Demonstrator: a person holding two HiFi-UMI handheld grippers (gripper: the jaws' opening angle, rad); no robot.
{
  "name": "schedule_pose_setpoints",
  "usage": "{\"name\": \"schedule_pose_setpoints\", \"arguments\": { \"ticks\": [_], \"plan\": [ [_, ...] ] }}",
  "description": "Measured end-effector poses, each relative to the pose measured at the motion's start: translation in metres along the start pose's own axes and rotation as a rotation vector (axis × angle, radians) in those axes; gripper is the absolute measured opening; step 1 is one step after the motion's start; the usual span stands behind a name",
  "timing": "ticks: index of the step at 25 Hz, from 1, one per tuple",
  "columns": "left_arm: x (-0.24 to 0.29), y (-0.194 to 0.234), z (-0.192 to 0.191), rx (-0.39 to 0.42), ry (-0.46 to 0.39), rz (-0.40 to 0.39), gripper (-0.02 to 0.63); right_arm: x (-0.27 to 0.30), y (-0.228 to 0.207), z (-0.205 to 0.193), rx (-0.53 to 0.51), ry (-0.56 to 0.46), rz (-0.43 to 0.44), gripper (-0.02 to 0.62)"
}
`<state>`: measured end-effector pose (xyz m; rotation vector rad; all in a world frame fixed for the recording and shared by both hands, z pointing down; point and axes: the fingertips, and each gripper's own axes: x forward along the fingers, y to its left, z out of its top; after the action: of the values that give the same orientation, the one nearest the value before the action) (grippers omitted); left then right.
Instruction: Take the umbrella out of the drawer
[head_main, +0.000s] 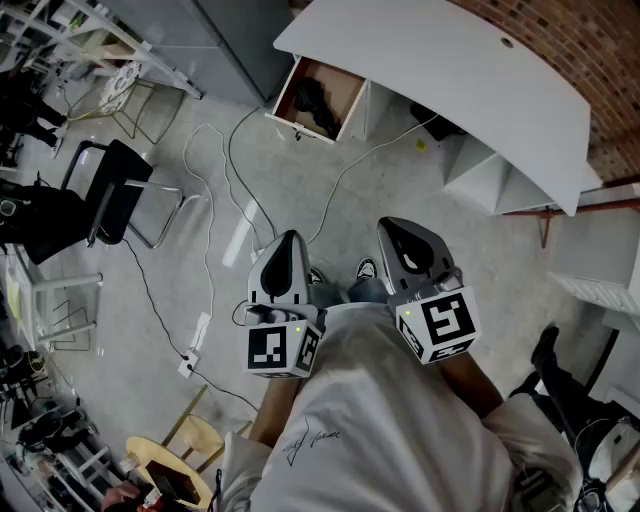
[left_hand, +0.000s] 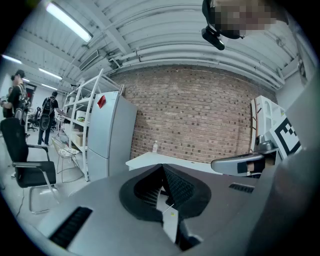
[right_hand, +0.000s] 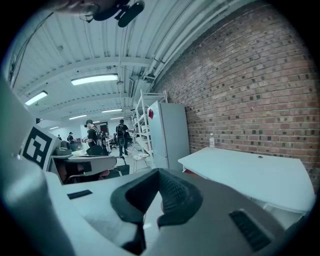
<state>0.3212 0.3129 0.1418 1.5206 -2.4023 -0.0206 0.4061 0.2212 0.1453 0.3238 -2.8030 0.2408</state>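
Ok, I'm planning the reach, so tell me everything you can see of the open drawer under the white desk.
The drawer stands pulled out from under the white desk, at the desk's end on the left of the head view. It is a shallow box, white outside and brown and wood-looking inside. A dark bundle, likely the umbrella, lies in it; its details are too small to tell. No gripper is near it. A white cable trails close by.
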Motion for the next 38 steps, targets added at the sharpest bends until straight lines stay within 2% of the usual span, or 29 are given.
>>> {"name": "schedule_pose_setpoints", "arguments": {
  "ticks": [4,11,16,20,31,38],
  "plan": [
    [0.007,-0.001,-0.002,0.004,0.009,0.0,0.016,0.004,-0.005,0.0,-0.011,0.002,-0.006,0.006],
    [0.018,-0.003,-0.001,-0.01,0.011,0.007,0.016,0.008,-0.011,-0.003,0.068,0.003,0.028,0.006],
    [0.035,0.006,0.015,-0.022,-0.038,0.018,0.017,0.021,-0.01,-0.003,0.081,0.013,0.037,0.006],
    [0.047,0.017,0.03,-0.032,-0.069,-0.011,0.016,0.039,0.0,0.0,0.073,0.021,0.047,0.006],
    [0.06,0.094,0.057,-0.084,-0.075,-0.034,0.017,0.111,0.02,0.034,0.026,0.036,0.029,0.006],
    [0.065,0.156,0.072,-0.055,-0.08,-0.044,0.017,0.162,0.056,0.058,0.008,0.021,0.014,0.006]
  ]
}}
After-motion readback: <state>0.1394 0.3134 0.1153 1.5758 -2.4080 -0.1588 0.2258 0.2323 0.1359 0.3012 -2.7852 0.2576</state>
